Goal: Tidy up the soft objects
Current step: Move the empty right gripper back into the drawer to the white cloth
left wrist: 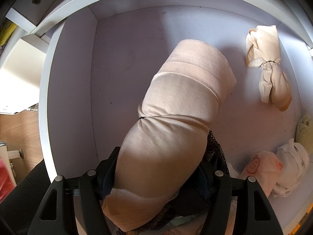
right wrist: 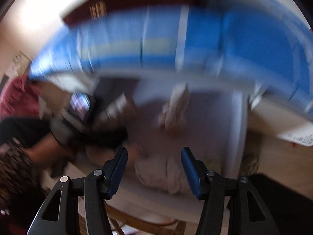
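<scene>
Clamped around the near end of a rolled beige garment (left wrist: 176, 117), the left gripper (left wrist: 156, 178) points down into a white drawer (left wrist: 68, 98), the roll tied at its middle with a thin black band and its far end hanging over the bare lavender floor. A knotted cream bundle (left wrist: 268, 66) lies far right, and a folded pink cloth with a red print (left wrist: 260, 168) and a white bundle (left wrist: 293, 164) sit near right.

To place it well, I would lower until the roll's far end rests on the floor, lay it flat in the empty left half, parallel to the drawer wall, then release without snagging the band.

In the blurred right wrist view, the right gripper (right wrist: 154, 174) hangs unclenched, holding nothing, over pale crumpled cloth (right wrist: 168, 174); it should stay clear of the left gripper.
</scene>
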The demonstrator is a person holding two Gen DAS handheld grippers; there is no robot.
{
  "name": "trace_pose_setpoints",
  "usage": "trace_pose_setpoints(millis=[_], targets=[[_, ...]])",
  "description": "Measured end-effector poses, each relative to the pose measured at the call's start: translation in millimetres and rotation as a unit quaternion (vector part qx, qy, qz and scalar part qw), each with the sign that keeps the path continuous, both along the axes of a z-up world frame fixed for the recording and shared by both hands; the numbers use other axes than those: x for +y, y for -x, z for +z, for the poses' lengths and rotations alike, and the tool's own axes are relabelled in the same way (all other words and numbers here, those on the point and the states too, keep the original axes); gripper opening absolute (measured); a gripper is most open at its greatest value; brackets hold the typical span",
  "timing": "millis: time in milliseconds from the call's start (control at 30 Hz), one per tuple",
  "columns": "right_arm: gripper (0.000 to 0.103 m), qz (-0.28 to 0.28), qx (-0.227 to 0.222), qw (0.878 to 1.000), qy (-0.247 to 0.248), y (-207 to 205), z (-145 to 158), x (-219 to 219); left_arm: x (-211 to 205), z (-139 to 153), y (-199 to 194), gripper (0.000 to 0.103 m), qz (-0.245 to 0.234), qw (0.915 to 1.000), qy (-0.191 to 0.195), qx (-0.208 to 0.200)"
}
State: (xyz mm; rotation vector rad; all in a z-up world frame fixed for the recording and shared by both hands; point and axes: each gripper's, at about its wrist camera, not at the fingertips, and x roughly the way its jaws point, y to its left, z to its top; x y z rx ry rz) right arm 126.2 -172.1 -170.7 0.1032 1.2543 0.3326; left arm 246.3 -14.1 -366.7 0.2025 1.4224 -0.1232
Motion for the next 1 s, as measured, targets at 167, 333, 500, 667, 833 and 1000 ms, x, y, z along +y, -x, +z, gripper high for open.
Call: trace_pose_setpoints(millis=[167,333,500,667,833,1000], targets=[[0.057,0.025,0.108,0.993,0.027,-5,-55,15,1,1,0,0.068,0.002,1.0,0.001,-0.002],[0.057,0.019,0.17,0.984,0.041,-14,-93,15,3,2,2,0.066,0.005,1.0,0.006,-0.005],[0.062,0.05,0.204,0.976,0.063,-12,-118,23,7,6,4,0.063,0.008,0.9999,0.008,-0.011],[0.06,0.022,0.161,0.983,0.081,-20,-119,15,10,8,8,0.061,0.013,0.9997,0.013,-0.015],[0.062,0.023,0.143,0.988,0.052,-21,-103,8,14,11,9,0.06,0.023,0.9994,0.02,-0.019],[0.066,0.071,0.176,0.978,0.087,-13,-125,23,20,18,10,0.059,0.026,0.9991,0.026,-0.022]])
